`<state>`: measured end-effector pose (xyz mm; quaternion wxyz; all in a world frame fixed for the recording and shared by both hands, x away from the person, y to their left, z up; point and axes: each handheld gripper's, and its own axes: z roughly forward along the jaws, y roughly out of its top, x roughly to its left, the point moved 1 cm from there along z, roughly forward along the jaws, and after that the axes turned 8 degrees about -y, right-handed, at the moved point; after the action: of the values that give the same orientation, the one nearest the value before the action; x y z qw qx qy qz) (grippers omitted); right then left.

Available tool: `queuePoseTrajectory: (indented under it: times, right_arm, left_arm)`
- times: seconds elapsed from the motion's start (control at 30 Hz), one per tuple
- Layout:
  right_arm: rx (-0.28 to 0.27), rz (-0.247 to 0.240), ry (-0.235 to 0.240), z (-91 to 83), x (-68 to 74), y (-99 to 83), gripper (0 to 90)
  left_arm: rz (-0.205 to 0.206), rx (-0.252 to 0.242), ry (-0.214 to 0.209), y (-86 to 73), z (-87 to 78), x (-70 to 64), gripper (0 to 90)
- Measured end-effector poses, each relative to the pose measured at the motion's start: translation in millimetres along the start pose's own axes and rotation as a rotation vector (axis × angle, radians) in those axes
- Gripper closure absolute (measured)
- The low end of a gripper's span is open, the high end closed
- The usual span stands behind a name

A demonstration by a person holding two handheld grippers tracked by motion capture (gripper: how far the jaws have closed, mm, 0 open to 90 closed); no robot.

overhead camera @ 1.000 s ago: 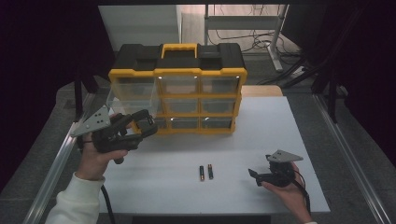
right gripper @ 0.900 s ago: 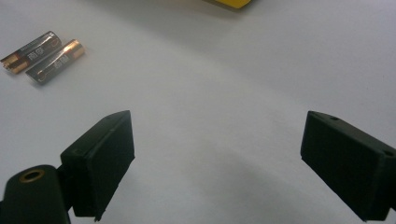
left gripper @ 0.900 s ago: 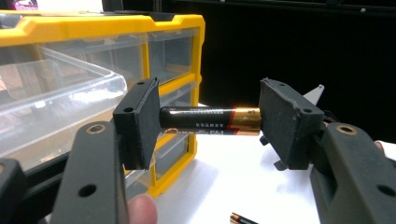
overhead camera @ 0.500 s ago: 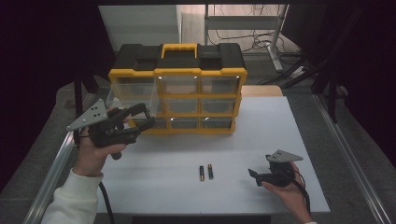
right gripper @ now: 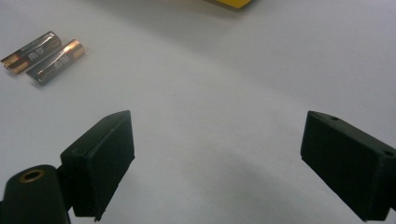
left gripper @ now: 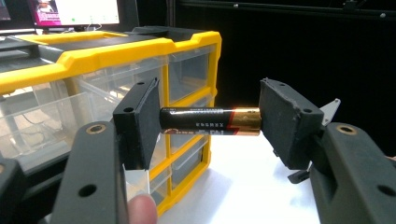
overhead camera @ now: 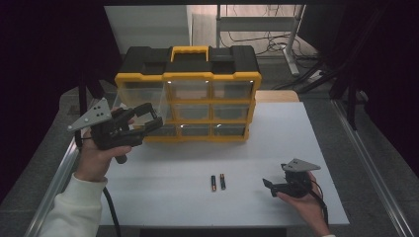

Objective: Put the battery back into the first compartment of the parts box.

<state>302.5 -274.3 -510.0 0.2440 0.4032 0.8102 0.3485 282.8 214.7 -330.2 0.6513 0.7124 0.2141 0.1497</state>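
Note:
My left gripper [overhead camera: 151, 117] is held up at the left, in front of the yellow and black drawer organizer [overhead camera: 188, 98]. It is shut on a black and copper AA battery [left gripper: 201, 122], clamped end to end between the jaws of the left gripper [left gripper: 208, 100]. Clear drawers of the organizer [left gripper: 93, 56] stand just behind it. Two more batteries [overhead camera: 218, 182] lie side by side on the white table [overhead camera: 306, 128]. My right gripper [overhead camera: 269, 185] rests low at the front right, open and holding nothing. In the right gripper view the two batteries [right gripper: 44, 57] lie far left of the right gripper [right gripper: 215, 149].
The organizer stands upright at the back middle of the table, with a yellow handle [overhead camera: 189, 51] on top. Metal rails [overhead camera: 368, 163] run along both sides of the table. A cable [overhead camera: 112, 212] trails from the left gripper.
The left gripper with its battery has drifted a little left and upward, off the organizer's lower left drawers. The right gripper and the two loose batteries have stayed put.

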Motion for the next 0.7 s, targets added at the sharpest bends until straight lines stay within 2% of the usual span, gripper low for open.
queuePoseTrajectory:
  times: [0.43, 0.7]
  right_arm:
    - [0.0, 0.0, -0.001, -0.2, -0.2, 0.1, 10.1]
    - [-0.001, 0.0, -0.003, -0.3, -0.4, 0.1, 10.1]
  left_arm:
    - [0.013, -0.009, 0.025, 14.3, -0.7, 7.5, 40.5]
    - [0.014, -0.002, 0.064, 20.7, 0.8, 13.3, 40.5]
